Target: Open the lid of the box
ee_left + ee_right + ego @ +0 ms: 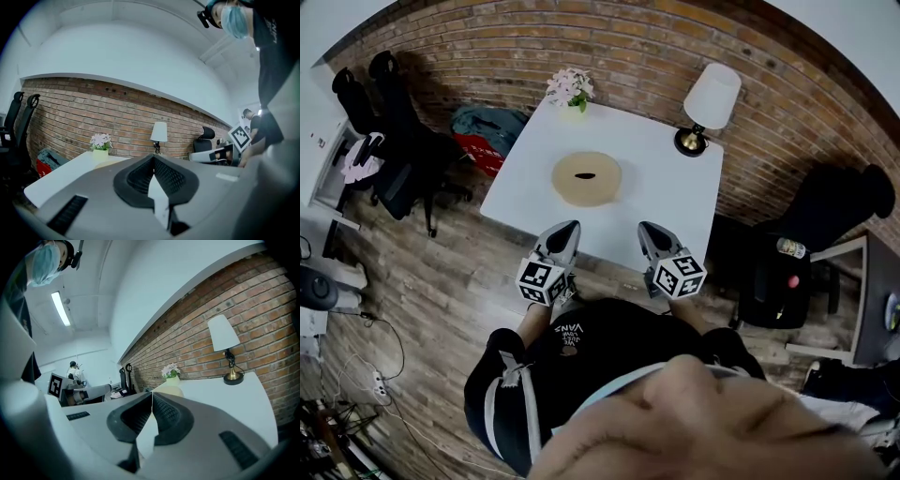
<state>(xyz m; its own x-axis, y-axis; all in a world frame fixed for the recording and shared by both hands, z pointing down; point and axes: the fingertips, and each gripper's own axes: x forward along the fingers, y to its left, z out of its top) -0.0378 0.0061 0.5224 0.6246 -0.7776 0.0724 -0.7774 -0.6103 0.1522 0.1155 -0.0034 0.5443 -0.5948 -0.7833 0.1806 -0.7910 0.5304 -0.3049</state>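
Brick wall backs the white desk (675, 192); the round box (586, 178) sits beyond both closed, empty jaws, nearer the left gripper (568, 229) than the right gripper (648, 231).

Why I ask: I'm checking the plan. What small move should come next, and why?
Probably reach one gripper forward toward the round box in the middle of the table, opening its jaws. The left gripper and right gripper both hang shut and empty at the table's near edge, short of the box.
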